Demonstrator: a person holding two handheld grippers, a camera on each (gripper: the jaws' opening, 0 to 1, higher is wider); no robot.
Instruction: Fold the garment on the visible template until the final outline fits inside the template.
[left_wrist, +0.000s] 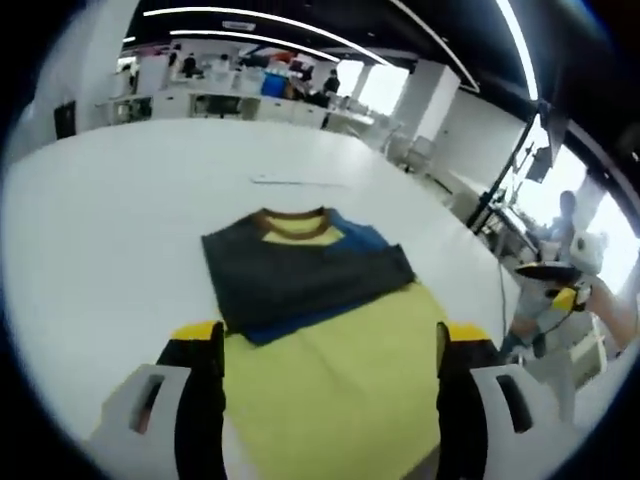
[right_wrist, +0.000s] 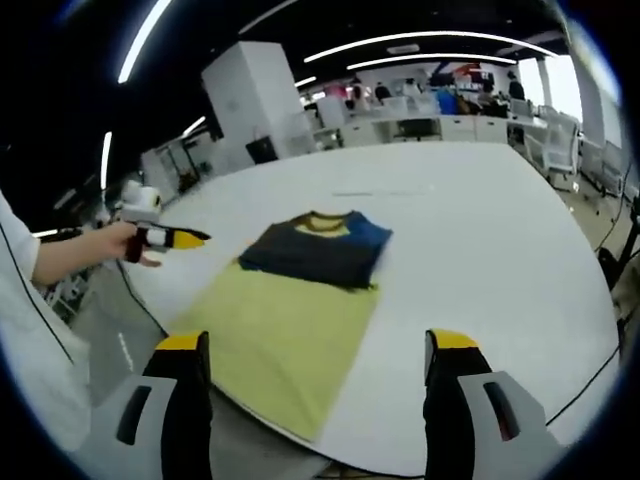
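The left gripper view is looking low and close over the yellow cloth template (left_wrist: 340, 390); the right gripper view is sitting farther back, both sharing the folded dark garment (right_wrist: 318, 250)

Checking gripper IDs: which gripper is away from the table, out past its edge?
The left gripper: in the right gripper view a hand holds it off the white table's edge, apart from the folded garment on the yellow template.
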